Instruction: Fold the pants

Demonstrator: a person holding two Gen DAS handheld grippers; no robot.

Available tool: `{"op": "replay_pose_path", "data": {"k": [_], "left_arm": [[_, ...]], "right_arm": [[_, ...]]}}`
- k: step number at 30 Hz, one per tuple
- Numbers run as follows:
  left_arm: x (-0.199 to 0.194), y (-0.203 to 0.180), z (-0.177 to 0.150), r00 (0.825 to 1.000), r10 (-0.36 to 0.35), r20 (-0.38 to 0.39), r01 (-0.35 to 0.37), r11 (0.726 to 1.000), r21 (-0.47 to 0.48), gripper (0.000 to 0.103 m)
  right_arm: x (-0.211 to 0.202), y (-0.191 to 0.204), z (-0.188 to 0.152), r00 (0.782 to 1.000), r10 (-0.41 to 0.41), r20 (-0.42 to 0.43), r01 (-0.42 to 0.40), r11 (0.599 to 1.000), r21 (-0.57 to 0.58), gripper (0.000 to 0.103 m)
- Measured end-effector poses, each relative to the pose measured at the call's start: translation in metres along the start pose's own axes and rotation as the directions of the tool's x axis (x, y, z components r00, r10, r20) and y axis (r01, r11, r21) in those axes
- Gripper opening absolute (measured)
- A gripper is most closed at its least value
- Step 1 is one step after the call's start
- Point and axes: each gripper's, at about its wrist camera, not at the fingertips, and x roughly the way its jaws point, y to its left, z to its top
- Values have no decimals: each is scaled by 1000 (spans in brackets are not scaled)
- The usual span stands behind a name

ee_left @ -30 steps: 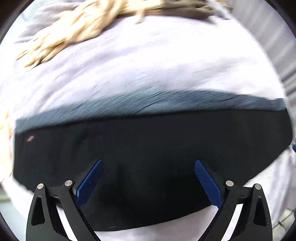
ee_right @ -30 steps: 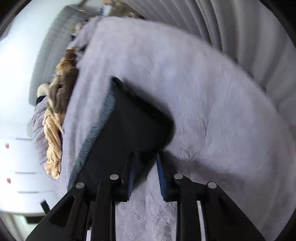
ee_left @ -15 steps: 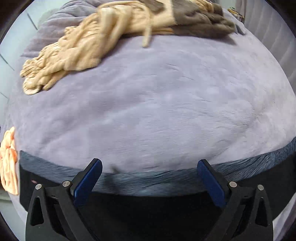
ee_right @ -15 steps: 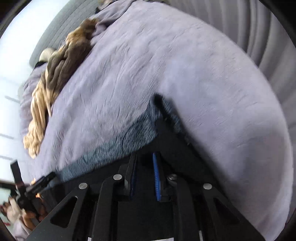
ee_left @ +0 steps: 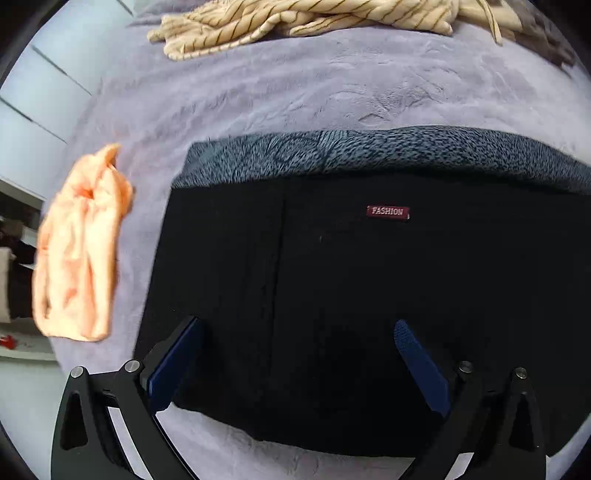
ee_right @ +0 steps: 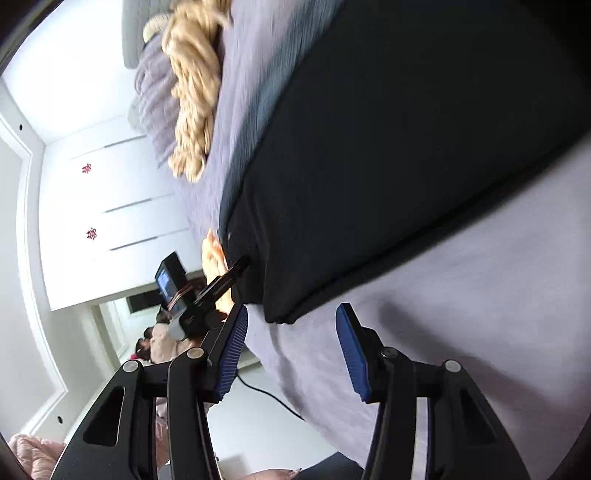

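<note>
Pants: folded black fabric pants [ee_left: 369,295] with a red "FASHION" label [ee_left: 388,212] lie flat on the lilac plush bed cover [ee_left: 295,92].
Left tool [ee_left: 295,354]: spread wide above the pants, gripping nothing.
Right tool [ee_right: 291,350]: jaws have just been opening, nothing between them, beside the pants' corner.
Nearby: crumpled orange cloth [ee_left: 79,251]; striped beige garment [ee_left: 295,18].

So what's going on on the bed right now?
A person with a claw in each hand is folding black pants on a purple blanket. The pants lie folded flat. The left claw hangs wide open over them, gripping nothing. The right claw has just been opening, empty, beside the pants' corner.
</note>
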Motion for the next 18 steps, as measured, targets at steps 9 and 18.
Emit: {"op": "replay_pose_path", "data": {"k": [9, 18], "left_arm": [[16, 3, 3, 995, -102, 21, 101, 994, 47, 103], [19, -7, -3, 992, -113, 53, 107, 989, 99, 103]], "right_arm": [[52, 4, -12, 990, -138, 40, 136, 988, 70, 55], [37, 33, -12, 902, -426, 67, 430, 899, -81, 16]]}}
